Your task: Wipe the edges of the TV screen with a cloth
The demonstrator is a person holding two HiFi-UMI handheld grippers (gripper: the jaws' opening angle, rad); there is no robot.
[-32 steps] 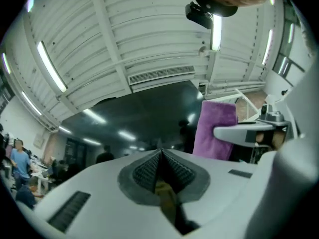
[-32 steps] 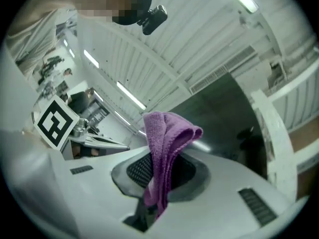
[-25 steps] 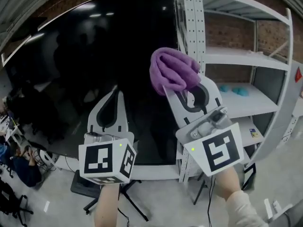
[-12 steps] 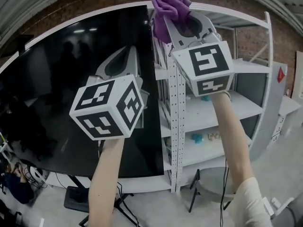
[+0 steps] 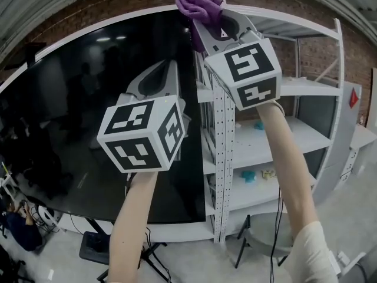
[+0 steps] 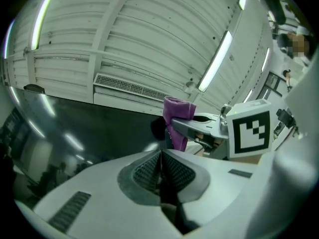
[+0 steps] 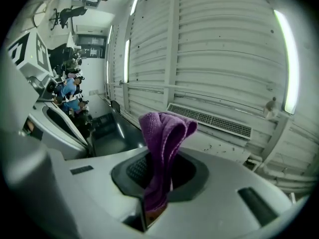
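A large black TV screen (image 5: 76, 117) with a white frame fills the left of the head view. My right gripper (image 5: 207, 17) is raised to the screen's top right corner and is shut on a purple cloth (image 5: 199, 6), which bunches out past its tips. The right gripper view shows the cloth (image 7: 162, 148) pinched between the jaws, with the dark screen (image 7: 107, 133) below left. My left gripper (image 5: 160, 75) is held up in front of the screen near its right edge, jaws shut with nothing between them. From the left gripper view the cloth (image 6: 177, 117) sits at the screen's upper edge.
A white metal shelving unit (image 5: 277, 134) stands right against the TV's right side, its perforated post (image 5: 221, 152) beside the screen edge. Small turquoise items (image 5: 250, 175) lie on its shelves. A brick wall is behind. The TV stand (image 5: 94, 246) and cables are on the floor.
Both grippers rose from the screen's lower part to its top. The right one carried the cloth up to the top right corner and has since shifted slightly left.
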